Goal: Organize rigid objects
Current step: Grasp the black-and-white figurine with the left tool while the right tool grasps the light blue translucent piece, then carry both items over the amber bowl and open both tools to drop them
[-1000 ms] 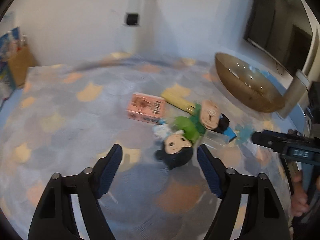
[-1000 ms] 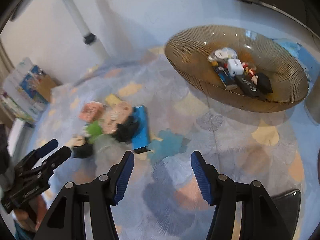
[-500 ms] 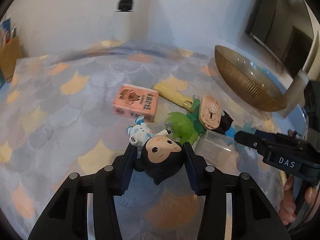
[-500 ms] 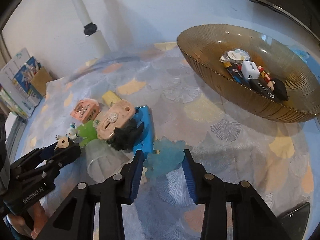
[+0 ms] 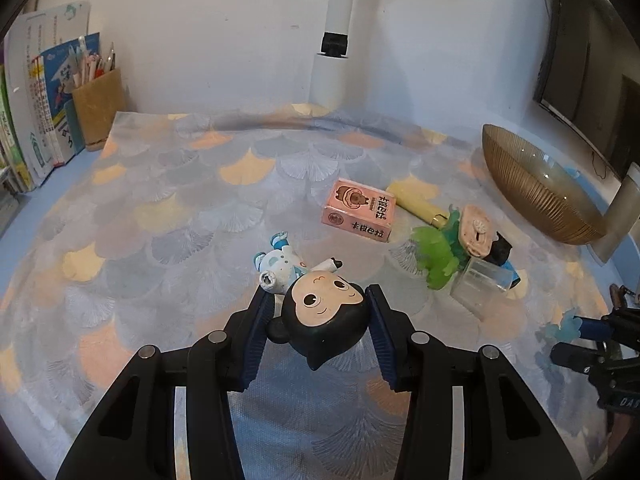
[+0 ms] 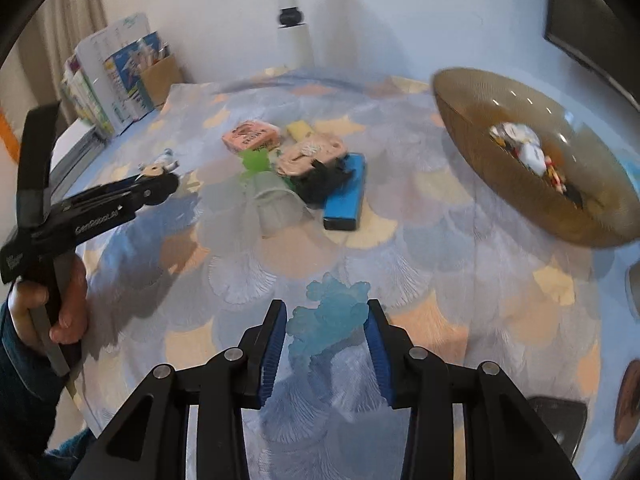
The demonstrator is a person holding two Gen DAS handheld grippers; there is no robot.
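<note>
Left wrist view: the left gripper (image 5: 320, 322) has its fingers clamped on the big dark head of a cartoon figurine (image 5: 320, 314), whose pale-blue body points away from the fingers, low over the patterned tabletop (image 5: 168, 216). The ribbed amber bowl (image 5: 536, 196) lies far right, beyond a clutter of pink box (image 5: 359, 212), yellow block (image 5: 416, 202), green toy (image 5: 436, 254) and clear plastic cup (image 5: 480, 284); open cloth stretches left. Right wrist view: the right gripper (image 6: 326, 330) has a translucent blue toy (image 6: 326, 318) between its fingers, the pads touching its sides though the jaws are easing apart. The bowl's rim (image 6: 460, 128) stands up and right, an unobstructed run of cloth between, so this hand looks nearer; the blue case (image 6: 346, 196) and the clutter sit left of that path.
</note>
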